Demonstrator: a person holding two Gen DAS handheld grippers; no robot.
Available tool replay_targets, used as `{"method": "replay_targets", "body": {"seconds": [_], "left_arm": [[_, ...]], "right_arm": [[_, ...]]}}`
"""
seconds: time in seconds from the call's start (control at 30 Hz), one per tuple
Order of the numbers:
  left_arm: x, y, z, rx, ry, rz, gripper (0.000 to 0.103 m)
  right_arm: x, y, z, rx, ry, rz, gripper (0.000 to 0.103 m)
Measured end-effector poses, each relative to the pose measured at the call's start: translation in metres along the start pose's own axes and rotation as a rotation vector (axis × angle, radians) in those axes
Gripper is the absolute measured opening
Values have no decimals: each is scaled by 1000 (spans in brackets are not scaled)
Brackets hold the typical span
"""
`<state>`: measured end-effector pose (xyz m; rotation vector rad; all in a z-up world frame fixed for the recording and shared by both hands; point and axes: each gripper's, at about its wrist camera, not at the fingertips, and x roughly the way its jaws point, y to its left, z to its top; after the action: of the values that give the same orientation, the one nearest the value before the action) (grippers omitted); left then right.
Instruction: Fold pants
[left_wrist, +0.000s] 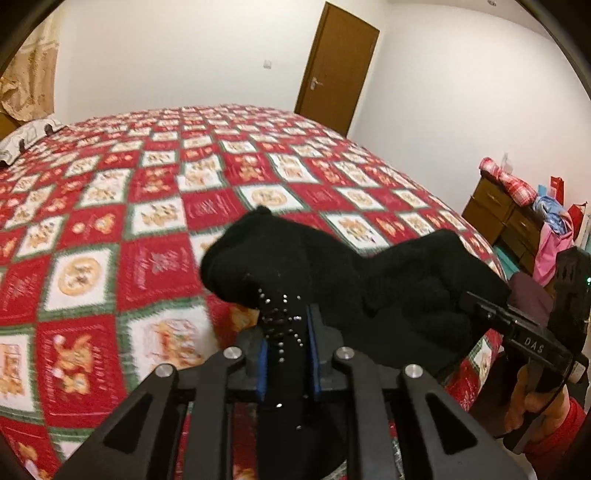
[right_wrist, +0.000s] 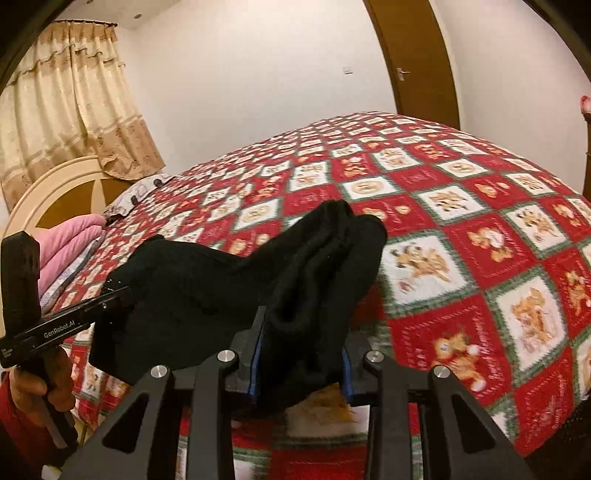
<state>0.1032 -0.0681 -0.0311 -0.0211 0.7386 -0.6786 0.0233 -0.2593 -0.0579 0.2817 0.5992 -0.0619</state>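
Black knit fabric fills the middle of the left wrist view: the black pants (left_wrist: 332, 266) are lifted above the bed with the red, white and green patchwork quilt (left_wrist: 122, 206), bunched in a sagging span between the two tools. The left tool (left_wrist: 287, 354) pinches a part of the pants studded with small silver beads between its blue-padded fingers (left_wrist: 263, 369), which are pressed onto the cloth. At the right edge, the right tool (left_wrist: 476, 301) reaches into the other end of the pants, held by a hand in a red sleeve. Beyond the bed stand a brown wooden door (left_wrist: 332, 70) and a brown wooden dresser (left_wrist: 495, 210) piled with coloured clothes.

In the right wrist view, the right tool (right_wrist: 301, 360) clamps a thick fold of the black pants (right_wrist: 280, 266) between its blue pads, the cloth rising in a hump above the quilt. To the left, the left tool (right_wrist: 114, 291) grips the far end of the pants. Behind it lie a pink folded blanket (right_wrist: 70, 240), a cream curved headboard (right_wrist: 48, 188) and beige curtains (right_wrist: 70, 103).
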Motion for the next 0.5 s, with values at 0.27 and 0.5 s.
{"method": "replay_targets", "body": {"seconds": [0.27,0.5], "left_arm": [[-12,36,-5,-16,13,79,15],[7,33,-12,-69,75,-3,21]], "right_arm": [[12,2,-3,29,11,-32,33],[17,-19,-24,75,51,-41,34]]}}
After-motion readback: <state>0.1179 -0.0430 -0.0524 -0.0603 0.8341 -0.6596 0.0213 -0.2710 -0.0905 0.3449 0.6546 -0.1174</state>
